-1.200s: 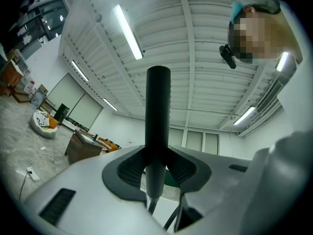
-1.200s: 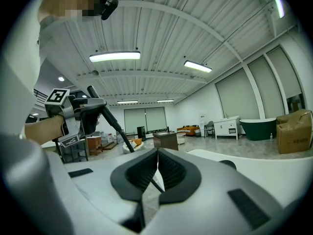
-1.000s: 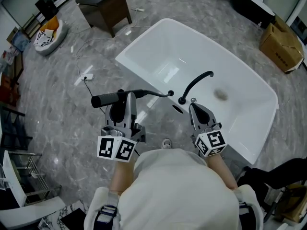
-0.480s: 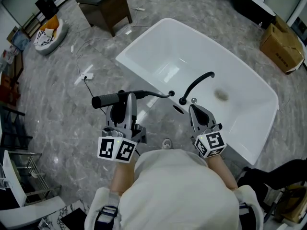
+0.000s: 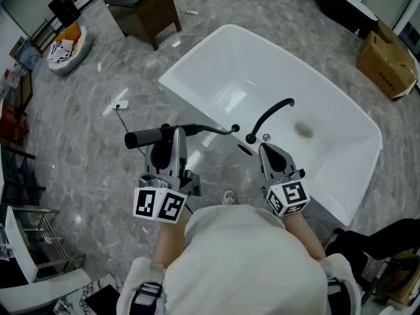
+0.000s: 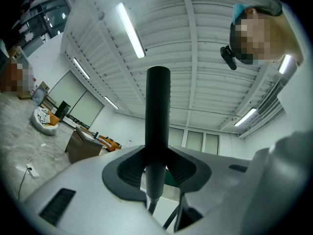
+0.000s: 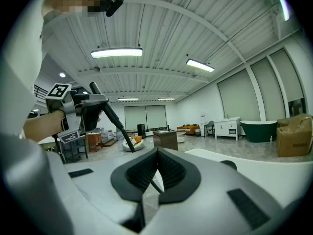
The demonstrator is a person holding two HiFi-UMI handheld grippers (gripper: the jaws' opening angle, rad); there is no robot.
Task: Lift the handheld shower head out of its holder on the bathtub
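Observation:
The black handheld shower head (image 5: 164, 134) is a straight wand lying level over the floor, just left of the white bathtub (image 5: 216, 51). My left gripper (image 5: 176, 135) is shut on the wand near its middle. In the left gripper view the shower head (image 6: 157, 116) stands upright between the dark pads (image 6: 131, 166). Its thin end (image 5: 231, 128) reaches toward the tub's near rim, beside the black curved faucet (image 5: 269, 113). My right gripper (image 5: 264, 147) is shut and empty just below the faucet's base. The right gripper view also shows the left gripper (image 7: 78, 109) holding the wand.
A dark oval fitting (image 5: 243, 149) sits on the tub rim between the grippers. A dark wooden cabinet (image 5: 144, 5) stands at the far left, a cardboard box (image 5: 387, 61) at the right. A power strip with its cord (image 5: 118, 105) lies on the marble floor.

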